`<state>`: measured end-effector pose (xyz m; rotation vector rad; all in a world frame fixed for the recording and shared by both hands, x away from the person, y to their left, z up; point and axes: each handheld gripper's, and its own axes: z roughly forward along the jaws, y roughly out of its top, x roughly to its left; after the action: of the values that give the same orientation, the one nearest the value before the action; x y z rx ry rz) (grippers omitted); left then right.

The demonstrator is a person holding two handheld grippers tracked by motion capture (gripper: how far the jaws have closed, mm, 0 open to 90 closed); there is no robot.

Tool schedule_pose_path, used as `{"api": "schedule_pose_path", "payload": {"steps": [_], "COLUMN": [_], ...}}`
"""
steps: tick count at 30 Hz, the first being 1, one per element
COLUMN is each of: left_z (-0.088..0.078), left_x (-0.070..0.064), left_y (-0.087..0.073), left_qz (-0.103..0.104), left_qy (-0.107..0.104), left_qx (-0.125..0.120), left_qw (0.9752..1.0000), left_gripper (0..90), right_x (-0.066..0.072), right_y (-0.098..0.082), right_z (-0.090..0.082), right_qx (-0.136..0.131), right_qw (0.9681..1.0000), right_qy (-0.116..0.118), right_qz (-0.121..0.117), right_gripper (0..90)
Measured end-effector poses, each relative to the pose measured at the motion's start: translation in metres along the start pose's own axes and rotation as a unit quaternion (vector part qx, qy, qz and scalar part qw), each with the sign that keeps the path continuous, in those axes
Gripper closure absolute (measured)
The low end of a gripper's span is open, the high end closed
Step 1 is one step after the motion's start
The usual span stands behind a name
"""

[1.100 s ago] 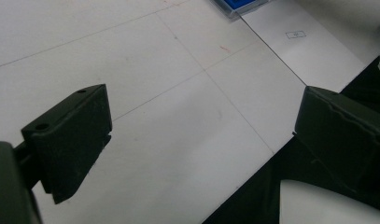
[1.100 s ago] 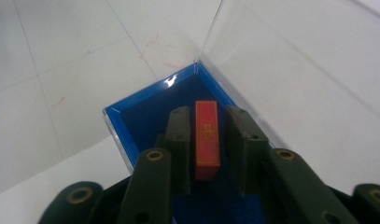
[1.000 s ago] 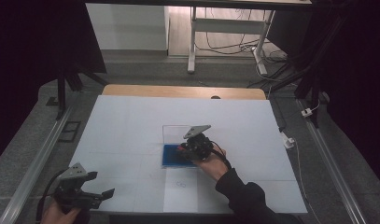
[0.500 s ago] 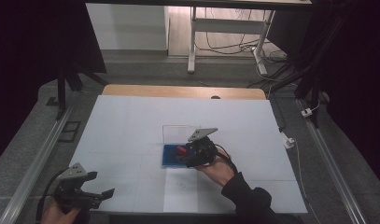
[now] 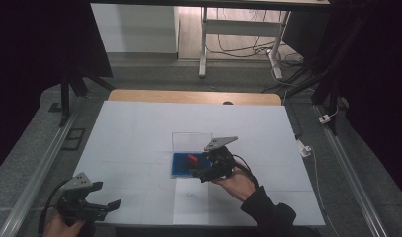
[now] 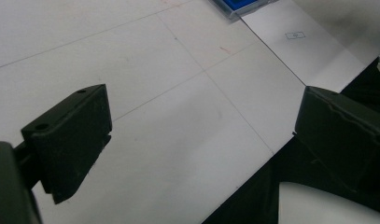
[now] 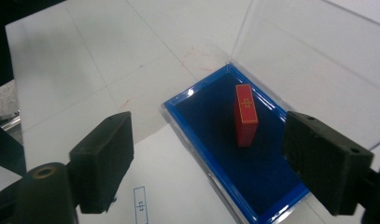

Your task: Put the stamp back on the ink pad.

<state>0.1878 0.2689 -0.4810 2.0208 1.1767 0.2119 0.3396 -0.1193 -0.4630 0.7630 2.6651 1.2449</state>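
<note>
A small red block (image 7: 246,114) stands on the dark blue lining of a shallow blue box (image 7: 215,161), whose clear lid (image 7: 313,51) stands upright behind it. My right gripper (image 7: 211,163) is open just short of the block, its pads off it; its jaws have just been opening. In the high view the red block (image 5: 192,159) sits in the blue box (image 5: 181,168) mid-table, with the right gripper (image 5: 202,171) at the box's right side. My left gripper (image 5: 105,195) rests open at the table's near left corner, with nothing between its jaws (image 6: 201,140).
A white sheet (image 5: 139,133) covers the table, with a wooden strip (image 5: 193,97) along its far edge. A small printed mark (image 5: 191,195) lies on the sheet in front of the box. The table's near edge (image 6: 271,154) runs just past the left gripper.
The right gripper's jaws have opened and it has drawn back to the right and up from the box. The red block now stands free in the box. The left gripper has stayed put.
</note>
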Motion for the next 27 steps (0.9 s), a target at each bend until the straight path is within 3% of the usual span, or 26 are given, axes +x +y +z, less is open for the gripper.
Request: {"api": "schedule_pose_path", "payload": {"steps": [12,27], "left_z": [0.0,0.0], "left_x": [0.0,0.0], "left_y": [0.0,0.0], "left_qz": [0.0,-0.001], "left_qy": [0.001,0.001], "left_qx": [0.0,0.001], "left_qw": [1.0,1.0], "left_gripper": [4.2,4.2], "right_x": [0.008,0.014], "right_y": [-0.01,-0.029], "right_z": [-0.023,-0.058], "right_qx": [-0.003,-0.023], "right_qw": [0.9998,0.9986], "right_qy": [-0.015,-0.049], "right_qz": [-0.013,-0.003], "right_gripper": [2.5,0.0]}}
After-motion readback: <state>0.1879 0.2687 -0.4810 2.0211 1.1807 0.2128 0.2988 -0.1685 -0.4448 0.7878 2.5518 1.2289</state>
